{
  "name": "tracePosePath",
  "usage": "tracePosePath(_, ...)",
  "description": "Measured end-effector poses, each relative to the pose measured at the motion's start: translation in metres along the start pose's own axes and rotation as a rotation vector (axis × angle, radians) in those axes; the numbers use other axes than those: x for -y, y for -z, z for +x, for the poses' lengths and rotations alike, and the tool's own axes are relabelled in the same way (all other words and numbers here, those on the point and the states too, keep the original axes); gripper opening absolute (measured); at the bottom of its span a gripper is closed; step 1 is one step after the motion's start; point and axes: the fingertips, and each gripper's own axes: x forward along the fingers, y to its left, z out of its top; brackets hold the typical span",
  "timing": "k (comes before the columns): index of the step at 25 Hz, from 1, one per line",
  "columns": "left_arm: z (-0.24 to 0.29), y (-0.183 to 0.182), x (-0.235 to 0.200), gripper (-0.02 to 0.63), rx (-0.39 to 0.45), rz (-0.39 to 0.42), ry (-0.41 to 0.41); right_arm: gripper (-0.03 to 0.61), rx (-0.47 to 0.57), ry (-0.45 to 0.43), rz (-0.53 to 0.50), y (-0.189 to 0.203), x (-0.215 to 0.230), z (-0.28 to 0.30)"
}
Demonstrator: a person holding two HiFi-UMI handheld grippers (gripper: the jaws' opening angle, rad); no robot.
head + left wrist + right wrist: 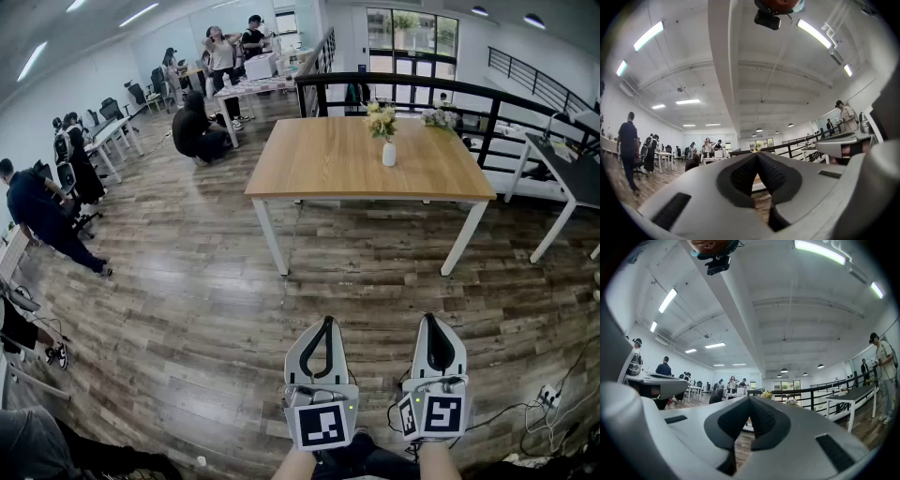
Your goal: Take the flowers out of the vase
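Observation:
A small white vase (389, 153) stands upright on the far middle of a wooden table (319, 169), with a bunch of pale yellow flowers (381, 120) in it. Both grippers are held low and level over the wood floor, well short of the table. My left gripper (328, 322) has its tips together and nothing between them; its own view shows the same shut tips (757, 153). My right gripper (432, 320) is likewise shut and empty (750, 398). In the right gripper view the flowers (767, 394) show small, just above the jaws.
A black railing (422, 86) runs behind the table. A dark desk (572, 169) stands at the right. Several people (37, 216) sit or stand around desks at the left and back. Cables and a power strip (547, 396) lie on the floor at the lower right.

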Motion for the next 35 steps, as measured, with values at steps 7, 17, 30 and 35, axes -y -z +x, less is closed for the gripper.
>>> tracePosePath(7, 0.000, -0.001, 0.006, 0.029, -0.007, 0.008, -0.003, -0.005, -0.001, -0.007, 0.005, 0.000, 0.005, -0.002)
tracePosePath(17, 0.014, 0.001, 0.020, 0.029, -0.006, 0.018, -0.014, -0.005, 0.019, -0.006, 0.012, 0.001, 0.026, 0.000)
tracePosePath(30, 0.042, 0.012, 0.052, 0.028, -0.039, 0.013, -0.031, -0.005, -0.044, -0.001, 0.054, 0.035, 0.076, 0.016)
tracePosePath(35, 0.065, 0.020, 0.053, 0.029, -0.055, 0.020, -0.028, -0.005, -0.053, -0.003, 0.064, 0.045, 0.083, 0.037)
